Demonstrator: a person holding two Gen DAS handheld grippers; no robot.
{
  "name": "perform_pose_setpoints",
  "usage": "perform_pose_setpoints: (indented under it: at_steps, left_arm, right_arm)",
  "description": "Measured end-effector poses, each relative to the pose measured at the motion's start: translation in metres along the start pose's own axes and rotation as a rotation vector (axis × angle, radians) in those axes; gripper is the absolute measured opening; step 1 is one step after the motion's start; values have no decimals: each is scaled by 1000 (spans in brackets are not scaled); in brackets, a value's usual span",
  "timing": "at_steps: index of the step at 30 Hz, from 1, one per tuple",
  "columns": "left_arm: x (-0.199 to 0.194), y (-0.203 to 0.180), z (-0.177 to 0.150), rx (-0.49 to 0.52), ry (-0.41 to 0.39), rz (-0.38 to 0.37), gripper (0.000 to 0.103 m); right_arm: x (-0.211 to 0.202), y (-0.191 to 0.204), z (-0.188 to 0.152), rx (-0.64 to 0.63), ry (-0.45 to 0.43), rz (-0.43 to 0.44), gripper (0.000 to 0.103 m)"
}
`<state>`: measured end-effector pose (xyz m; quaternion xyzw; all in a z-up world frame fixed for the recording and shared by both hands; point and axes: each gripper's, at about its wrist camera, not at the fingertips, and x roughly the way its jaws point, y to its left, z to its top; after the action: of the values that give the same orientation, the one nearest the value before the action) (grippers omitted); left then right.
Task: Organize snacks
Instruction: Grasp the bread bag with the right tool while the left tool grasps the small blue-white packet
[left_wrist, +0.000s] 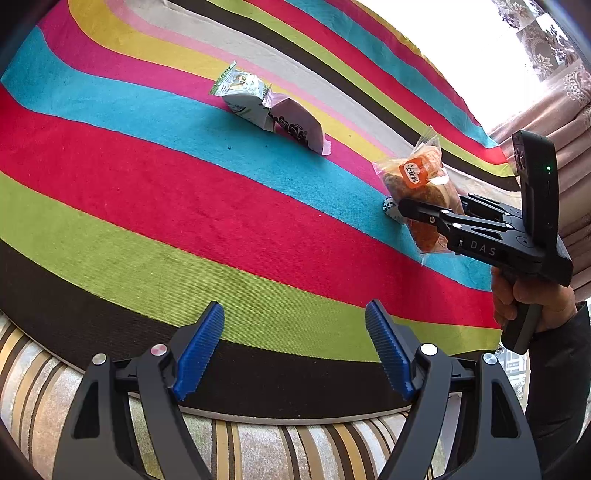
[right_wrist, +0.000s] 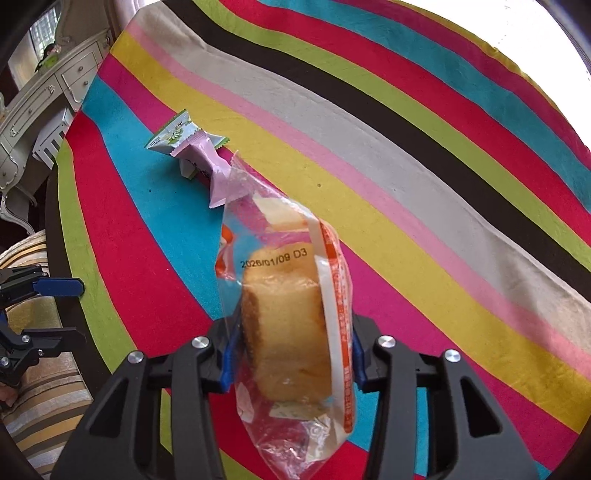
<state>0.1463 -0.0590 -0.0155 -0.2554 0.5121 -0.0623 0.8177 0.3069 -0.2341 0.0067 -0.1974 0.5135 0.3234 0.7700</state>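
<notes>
- Cake in clear plastic wrapper (right_wrist: 286, 332), clamped in right claw (right_wrist: 290, 360) above striped cloth on table (right_wrist: 406, 155).
- Squeeze should be kept light; soft cake is crushed easily.
- Left claw (left_wrist: 295, 350): wide open, empty.

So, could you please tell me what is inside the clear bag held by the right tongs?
The clear bag holds a golden cake slice; a second piece shows above it. The right tongs cover its lower sides.
</notes>
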Motion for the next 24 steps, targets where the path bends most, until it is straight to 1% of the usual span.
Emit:
perform_pose_setpoints:
  at_steps: [6,8,10,13,17,22,24]
  left_arm:
    - [2,-5,-1,12,-7,21,73]
    - [3,-8,1,22,-11,26,72]
    - [4,-14,3,48,-25,23,68]
    - [9,-32,10,122,-54,14,63]
    - [23,-63,19,224,-83,6,57]
    - [48,-108,23,366,-101,0,53]
    - [61,-123,26,405,-97,7,53]
  right_arm:
    - [-30,-19,-21,145,-104,25,45]
    - [-38,-26,-28,204,-133,1,45]
    - [-48,-32,-40,270,-161,-28,45]
    - [-62,-33,-64,361,-201,-61,45]
    - [-74,-30,-102,482,-218,-140,45]
    - [-87,-16,-154,582,-245,-170,45]
    - [-93,-13,-174,631,-249,-184,45]
